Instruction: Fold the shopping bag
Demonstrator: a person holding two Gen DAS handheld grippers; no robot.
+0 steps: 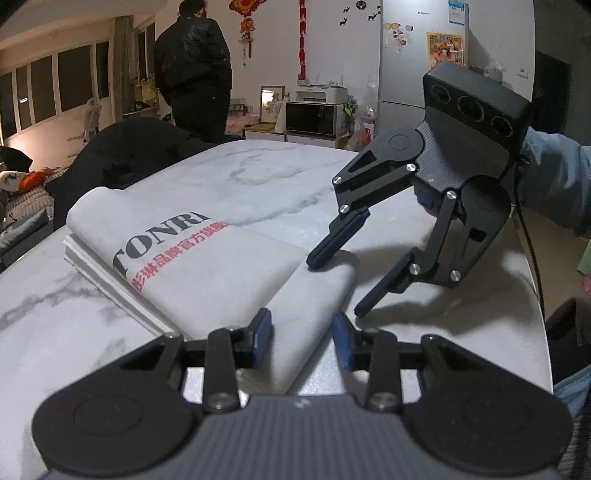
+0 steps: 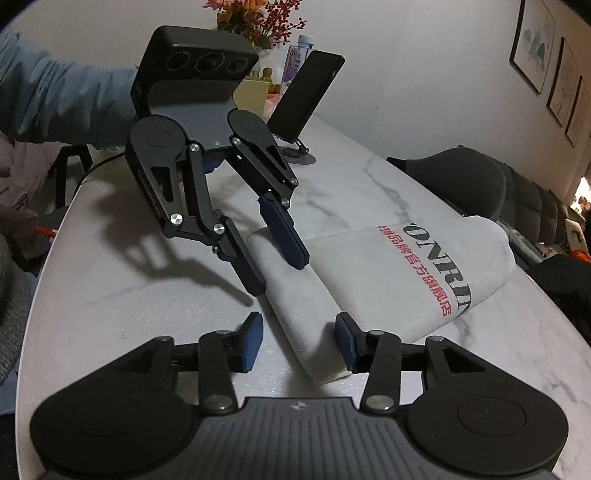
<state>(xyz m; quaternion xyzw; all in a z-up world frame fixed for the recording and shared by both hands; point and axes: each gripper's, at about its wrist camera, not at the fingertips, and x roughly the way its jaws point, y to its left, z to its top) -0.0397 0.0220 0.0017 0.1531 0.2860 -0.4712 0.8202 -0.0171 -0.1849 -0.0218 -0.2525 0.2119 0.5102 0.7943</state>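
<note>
The bag, a white fabric one with black and red print, lies folded flat on the marble table, one narrow end strip of it turned toward both grippers. The left gripper is spread, its blue pads on either side of that strip near the bag's corner, gripping nothing. The right gripper is spread too and tilted down at the bag: one finger rests its tip on the strip, the other comes down to the table just beside the bag's edge. A phone on a stand sits well beyond the bag, with a bottle and flowers behind it. Far past the bag a person stands in the room.
</note>
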